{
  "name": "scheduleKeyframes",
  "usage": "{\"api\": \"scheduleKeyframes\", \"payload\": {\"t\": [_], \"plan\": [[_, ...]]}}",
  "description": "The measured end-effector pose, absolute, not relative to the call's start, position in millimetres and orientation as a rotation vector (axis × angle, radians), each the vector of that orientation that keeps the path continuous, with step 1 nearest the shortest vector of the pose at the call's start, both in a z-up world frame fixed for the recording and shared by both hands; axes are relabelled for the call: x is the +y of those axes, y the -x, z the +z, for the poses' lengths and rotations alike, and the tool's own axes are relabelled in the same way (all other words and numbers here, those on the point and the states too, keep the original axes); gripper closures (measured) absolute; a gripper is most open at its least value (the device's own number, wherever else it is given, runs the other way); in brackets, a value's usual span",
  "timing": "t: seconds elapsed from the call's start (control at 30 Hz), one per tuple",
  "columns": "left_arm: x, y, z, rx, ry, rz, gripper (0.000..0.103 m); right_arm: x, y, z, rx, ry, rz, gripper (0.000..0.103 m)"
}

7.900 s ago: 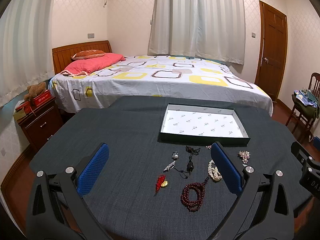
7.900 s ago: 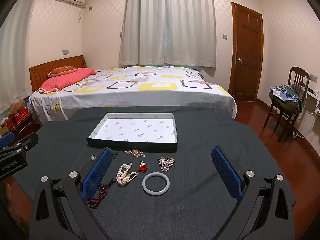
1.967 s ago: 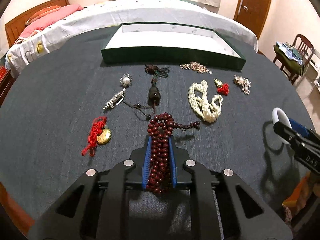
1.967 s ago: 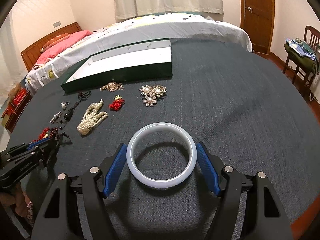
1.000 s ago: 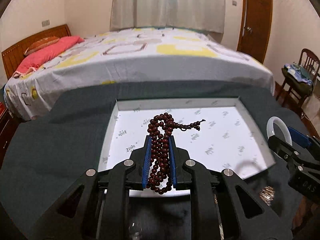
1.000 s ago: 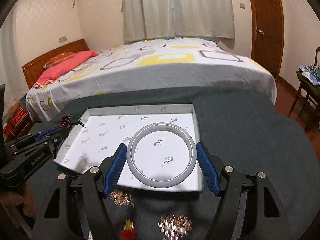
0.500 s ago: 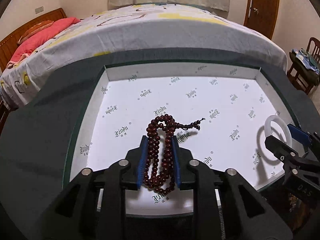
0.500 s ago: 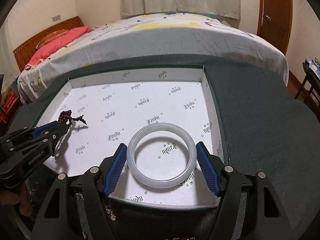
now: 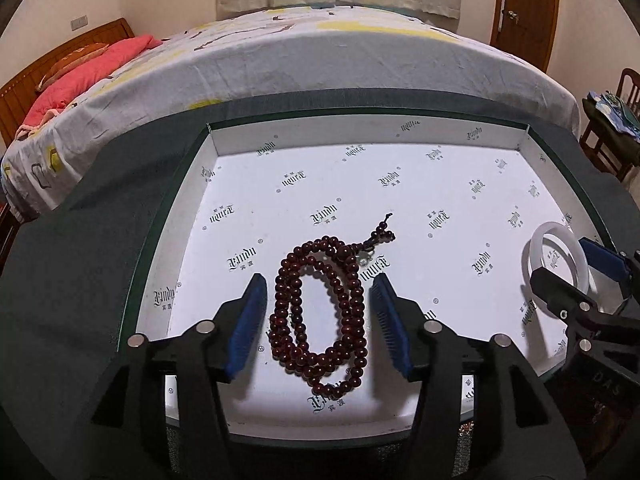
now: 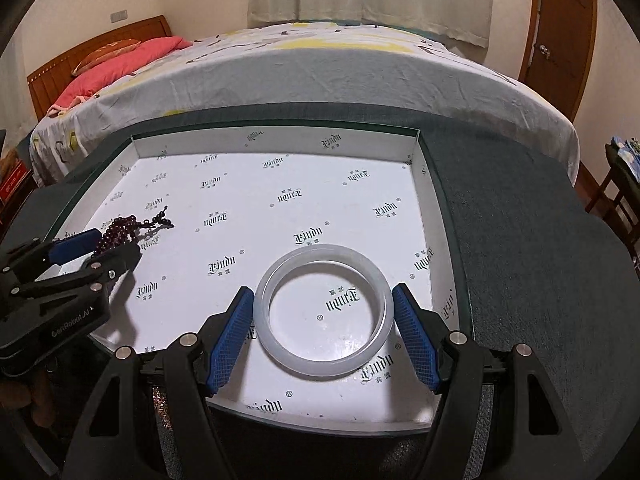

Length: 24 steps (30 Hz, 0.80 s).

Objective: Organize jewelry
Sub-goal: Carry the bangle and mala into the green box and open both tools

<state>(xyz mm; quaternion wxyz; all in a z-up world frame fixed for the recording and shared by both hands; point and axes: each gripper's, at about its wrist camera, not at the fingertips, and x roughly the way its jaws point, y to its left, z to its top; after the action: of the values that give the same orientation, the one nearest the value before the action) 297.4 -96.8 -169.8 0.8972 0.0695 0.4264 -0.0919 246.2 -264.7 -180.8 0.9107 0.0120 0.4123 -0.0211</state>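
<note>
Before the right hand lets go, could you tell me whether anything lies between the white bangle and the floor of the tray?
Nothing visible does. The white bangle, clamped in the right gripper, sits low over bare printed tray lining. The dark bead string lies well to the side, between the open left gripper pads.

Warm, fairly dim indoor light is cast over both views, seemingly from overhead. The white lining of the tray (image 9: 360, 168) is rendered brightest, nearly washed out at its centre, and soft shadows are thrown onto it beneath the left hand-held gripper (image 9: 318, 312). A faint sheen is seen on the white bangle (image 10: 324, 308). Straight edges are bowed by the fisheye, corners are vignetted black, and the bed (image 10: 320, 60) is slightly softened.
</note>
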Motion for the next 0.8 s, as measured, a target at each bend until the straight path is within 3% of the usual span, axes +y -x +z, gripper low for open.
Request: {"api": "scheduleKeyframes", "payload": {"t": [0.4,0.8], "plan": [[-100.4,-293.4,-169.2,0.870,-0.174,-0.194,0.029,-268.0,-245.0,-175.1,0.842,-0.056,-0.038,0.032],[-80.1,-253.6,-118.3,0.759,-0.143,-0.196,0.023,-254.9,-196.0,-134.2,0.761,-0.086,-0.004,0.032]]}}
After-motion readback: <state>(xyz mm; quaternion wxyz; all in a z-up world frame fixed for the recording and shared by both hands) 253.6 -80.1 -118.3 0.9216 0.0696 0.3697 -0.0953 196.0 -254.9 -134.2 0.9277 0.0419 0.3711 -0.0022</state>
